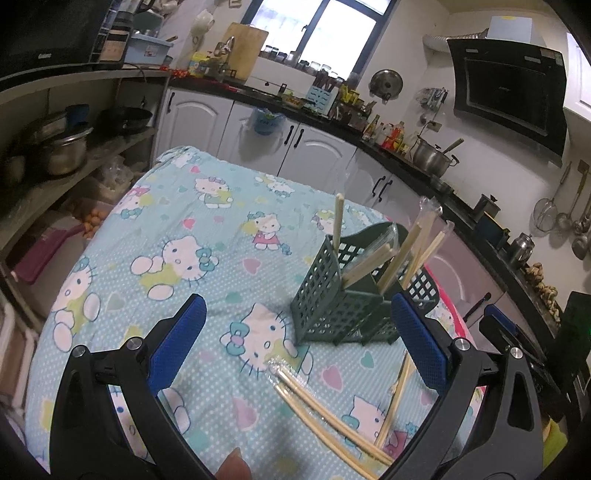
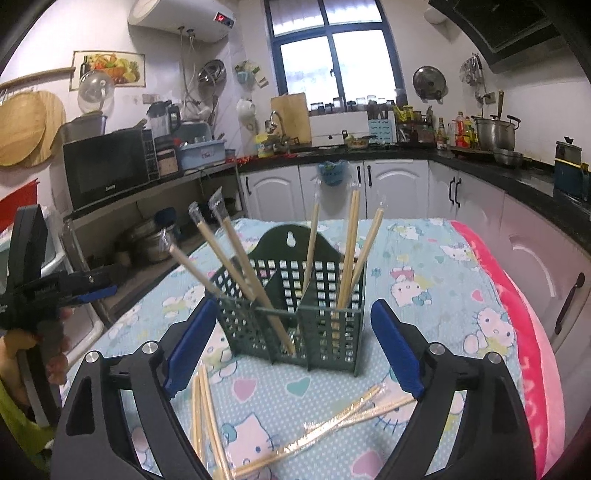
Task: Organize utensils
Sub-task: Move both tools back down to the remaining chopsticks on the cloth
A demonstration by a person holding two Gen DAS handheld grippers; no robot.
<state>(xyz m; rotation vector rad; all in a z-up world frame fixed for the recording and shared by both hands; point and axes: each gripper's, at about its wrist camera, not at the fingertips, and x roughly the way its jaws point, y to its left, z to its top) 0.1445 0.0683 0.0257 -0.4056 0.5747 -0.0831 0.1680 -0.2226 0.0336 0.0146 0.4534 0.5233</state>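
Green holder (image 2: 295, 314) is seen at twelve o'clock, wrapped chopsticks (image 2: 332, 421) loose at six; left gripper (image 1: 295, 347) and right gripper (image 2: 291, 350) are held wide apart, empty.

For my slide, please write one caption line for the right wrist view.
Open right gripper faces a green basket holding wrapped chopsticks, with more chopsticks lying on the tablecloth.

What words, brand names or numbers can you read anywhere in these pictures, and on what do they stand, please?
"Galanz", roughly: small white brand on the microwave, blurred.
Red digits on the water heater display: too small to read.
White lettering on the pink blanket: too distorted to read.
Bottle labels on the counter: unreadable.
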